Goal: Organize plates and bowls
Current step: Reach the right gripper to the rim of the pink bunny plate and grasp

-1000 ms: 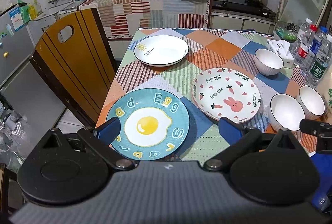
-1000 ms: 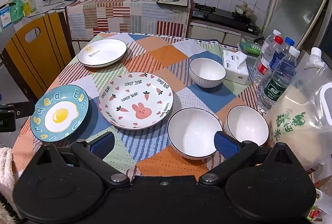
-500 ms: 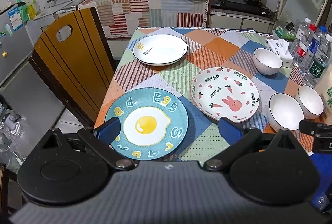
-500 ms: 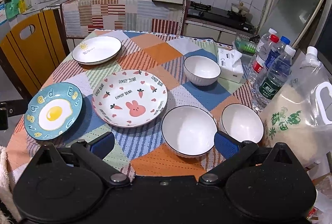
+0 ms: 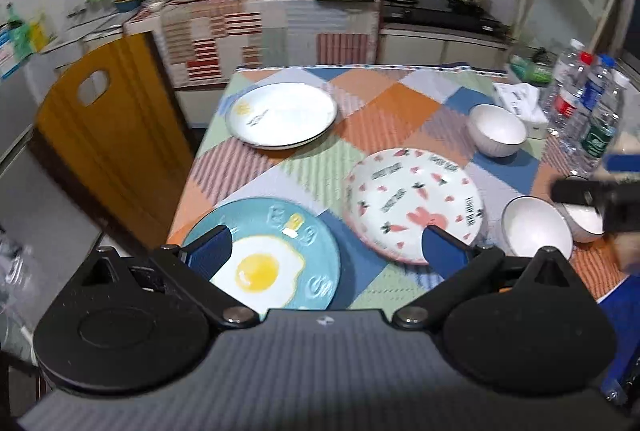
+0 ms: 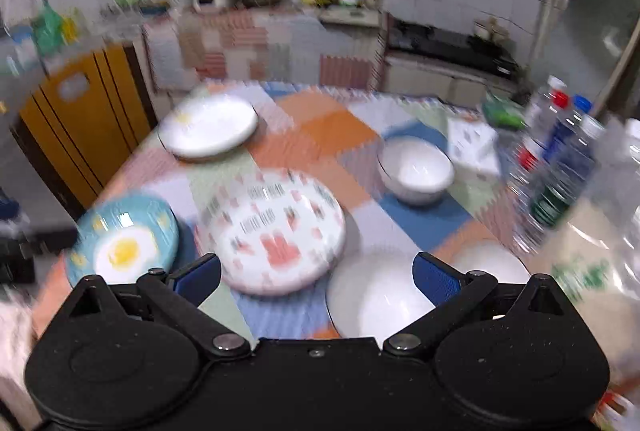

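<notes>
My left gripper (image 5: 326, 249) hangs with its jaws spread wide, nothing between the blue pads (image 5: 208, 251). My right gripper (image 6: 316, 273) is spread just as wide, with nothing clamped between its blue pads (image 6: 434, 277). From the left wrist view, the right gripper shows at the far right edge as a blurred black and blue shape.

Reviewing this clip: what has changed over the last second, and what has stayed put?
Both grippers have moved forward over the table: the left gripper toward the egg plate, the right gripper toward the near bowl. Both stay open and empty. Nothing grasped or released; plates and bowls unmoved.
</notes>
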The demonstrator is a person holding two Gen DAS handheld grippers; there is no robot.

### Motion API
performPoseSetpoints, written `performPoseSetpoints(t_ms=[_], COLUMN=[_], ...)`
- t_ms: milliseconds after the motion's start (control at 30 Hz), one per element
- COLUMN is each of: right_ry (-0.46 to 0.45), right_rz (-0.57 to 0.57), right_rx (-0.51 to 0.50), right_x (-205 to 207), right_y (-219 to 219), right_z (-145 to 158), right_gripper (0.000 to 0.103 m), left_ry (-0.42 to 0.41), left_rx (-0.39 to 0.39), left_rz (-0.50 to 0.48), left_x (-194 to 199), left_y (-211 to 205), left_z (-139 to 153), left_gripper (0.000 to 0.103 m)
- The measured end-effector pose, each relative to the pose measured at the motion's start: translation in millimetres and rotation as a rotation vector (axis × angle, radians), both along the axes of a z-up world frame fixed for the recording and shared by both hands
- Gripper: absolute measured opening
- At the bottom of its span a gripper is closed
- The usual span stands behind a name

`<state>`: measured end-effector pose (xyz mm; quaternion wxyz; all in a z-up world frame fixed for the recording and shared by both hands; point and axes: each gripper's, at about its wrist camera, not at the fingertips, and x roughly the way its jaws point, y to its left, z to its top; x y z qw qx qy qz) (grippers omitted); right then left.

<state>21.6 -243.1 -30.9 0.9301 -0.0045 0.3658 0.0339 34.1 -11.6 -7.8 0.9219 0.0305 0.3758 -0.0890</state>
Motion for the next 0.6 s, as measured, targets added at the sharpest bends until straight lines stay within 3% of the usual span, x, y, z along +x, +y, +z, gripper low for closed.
performPoseSetpoints(t_ms=[133,200,367,533,600], right_ry=[-0.094,-0.091,0.012,0.129,0.162], right_rz=[0.173,0.203,0.232,0.220,0.218], right_rx=[0.099,0.088,0.105,0.268,0.283], right_x=[29,47,96,130,143], right_y=[-20,-25,-44,-71,-76], right_z=[-3,-12,-45,-82,-96], right_gripper=[0.103,0.103,0.099,0.092,0.089], left_ry=[0.051,0.087,0.169,0.254,0.297], left_rx=[-0.041,-0.068,-0.109,-0.141,-0.133], left_rz=[-0.004,-0.022,-0.030,0.002,0.012], left_x=[29,43,65,86,94], left_y=[-15,-22,-42,-57,-63], left_z=[-7,-17,-56,-100,-115], left_gripper=[0.101,0.099,0.096,0.090,0.085])
